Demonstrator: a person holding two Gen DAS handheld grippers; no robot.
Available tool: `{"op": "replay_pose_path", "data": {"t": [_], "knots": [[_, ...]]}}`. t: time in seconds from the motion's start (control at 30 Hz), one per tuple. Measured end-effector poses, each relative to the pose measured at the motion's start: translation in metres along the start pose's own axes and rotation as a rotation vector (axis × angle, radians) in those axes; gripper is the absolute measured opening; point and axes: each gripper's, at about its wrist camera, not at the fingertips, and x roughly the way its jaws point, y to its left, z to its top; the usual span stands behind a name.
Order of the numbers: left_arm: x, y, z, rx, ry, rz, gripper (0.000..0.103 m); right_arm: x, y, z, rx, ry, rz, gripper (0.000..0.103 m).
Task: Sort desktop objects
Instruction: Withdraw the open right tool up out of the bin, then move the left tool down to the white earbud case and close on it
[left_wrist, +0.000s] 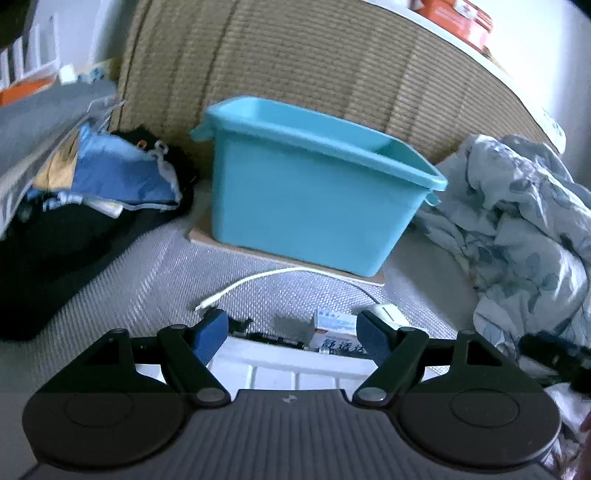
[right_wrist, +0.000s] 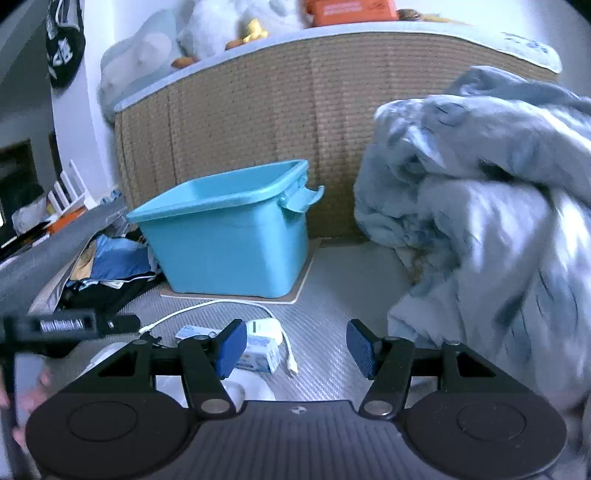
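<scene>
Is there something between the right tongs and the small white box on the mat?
Nothing visible blocks it. The right tongs are open and empty, and the small box lies just ahead, a bit to their left, with the white cable beside it.

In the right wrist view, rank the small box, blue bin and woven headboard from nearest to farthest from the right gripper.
From the right gripper:
1. Small box, beside its left finger.
2. Blue bin, behind, centre-left.
3. Woven headboard, behind the bin.
</scene>
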Motion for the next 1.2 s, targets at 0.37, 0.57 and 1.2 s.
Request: {"op": "replay_pose_path", "data": {"t": [0.37,0.57,1.2], "knots": [[0.035,-0.055,0.03,0.065,0.118,-0.02,0.08,-0.008,-0.01,-0.044,0.018,-0.072,0.017,0.064],[0.07,-0.075,0.045,0.06,0.226,-0.024,0.08,0.005,-0.023,-0.044,0.078,-0.016,0.045,0.064],[0.142,-0.111,0.059,0.087,0.458,0.057,0.078,0.013,-0.035,-0.042,0.128,-0.002,0.092,0.064]]}}
